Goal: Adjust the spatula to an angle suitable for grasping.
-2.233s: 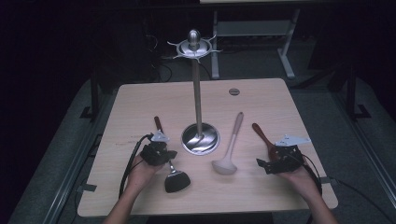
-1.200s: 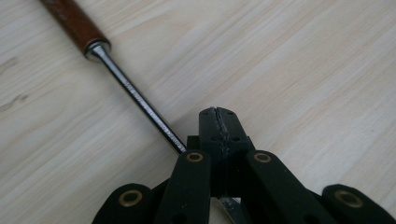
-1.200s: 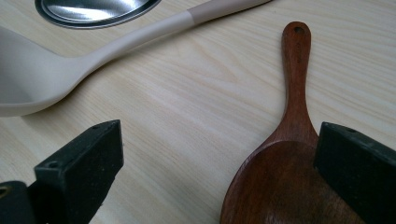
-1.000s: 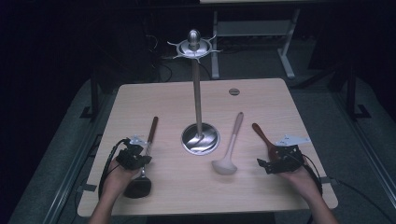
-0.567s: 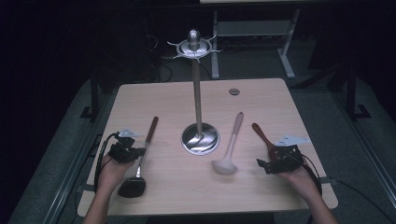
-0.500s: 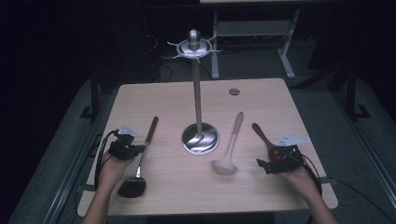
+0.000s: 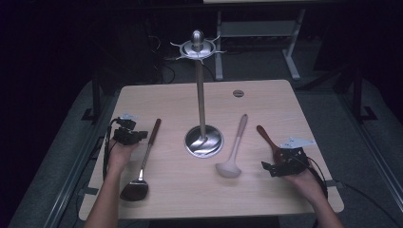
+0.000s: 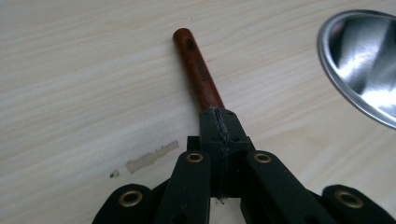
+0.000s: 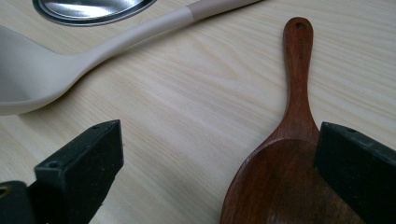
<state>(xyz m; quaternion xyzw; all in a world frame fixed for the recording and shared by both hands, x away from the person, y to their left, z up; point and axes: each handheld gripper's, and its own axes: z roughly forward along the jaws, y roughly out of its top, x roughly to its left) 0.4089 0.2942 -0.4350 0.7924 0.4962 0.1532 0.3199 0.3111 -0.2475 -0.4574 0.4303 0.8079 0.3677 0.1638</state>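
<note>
Spatula (image 7: 141, 161) with a reddish wooden handle and a dark head lies flat on the left part of the table (image 7: 266, 99), handle pointing away from us, head near the front edge. Our left gripper (image 7: 127, 135) sits at the upper part of that handle; in the left gripper view its black jaws are pressed fully together over the handle (image 8: 198, 74), which runs out from under them, so we cannot tell whether they pinch it or just rest on top. Our right gripper (image 7: 280, 164) rests at the right side with jaws spread wide, holding nothing, over the bowl of a wooden spoon (image 9: 292, 158). Between the two lies a pale ladle (image 7: 233, 152). At the middle stands a tall metal rack (image 7: 201, 95) with hooks at its top, all bare. We judge the work as hanging the utensils there, and it looks barely begun: all three are on the table and none is lifted.
</note>
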